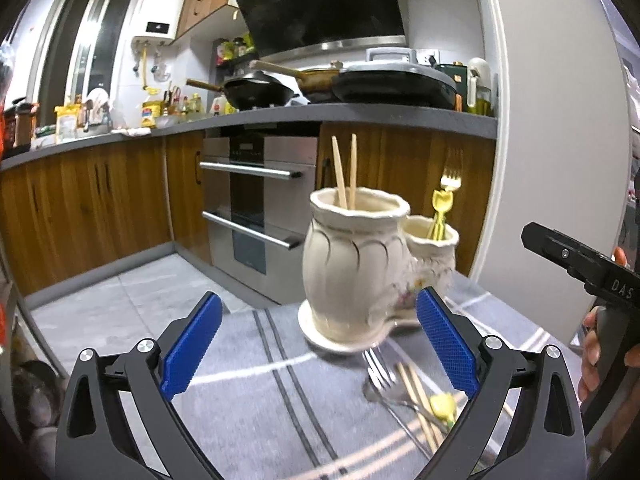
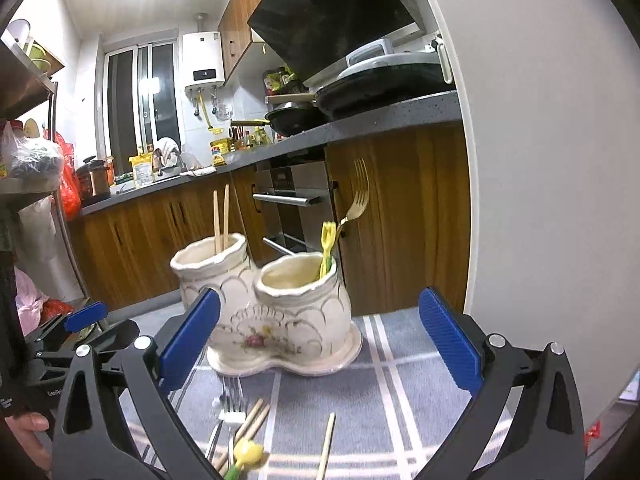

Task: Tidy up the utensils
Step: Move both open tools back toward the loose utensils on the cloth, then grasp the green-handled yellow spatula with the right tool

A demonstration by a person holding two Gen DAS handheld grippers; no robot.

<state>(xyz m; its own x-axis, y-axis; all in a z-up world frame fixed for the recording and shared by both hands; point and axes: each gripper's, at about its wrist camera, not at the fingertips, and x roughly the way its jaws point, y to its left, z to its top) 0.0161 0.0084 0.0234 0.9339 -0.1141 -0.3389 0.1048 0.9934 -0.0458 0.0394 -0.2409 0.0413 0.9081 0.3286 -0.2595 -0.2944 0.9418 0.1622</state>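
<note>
Home kitchen. Grey counter (image 1: 360, 114) w/ wood cabinets (image 1: 92, 196) below, built-in steel oven (image 1: 256, 200), black range hood (image 1: 320, 4) over pans on stove (image 1: 260, 94). Wall water heater (image 2: 203, 62), condiment bottles (image 2: 244, 140) by window.

Left claw (image 1: 320, 344), right claw (image 2: 320, 344): black frames, ribbed blue pads, silver screws; bare-skinned hand.

Loose chopsticks (image 2: 326, 446) run off the bottom edge.
</note>
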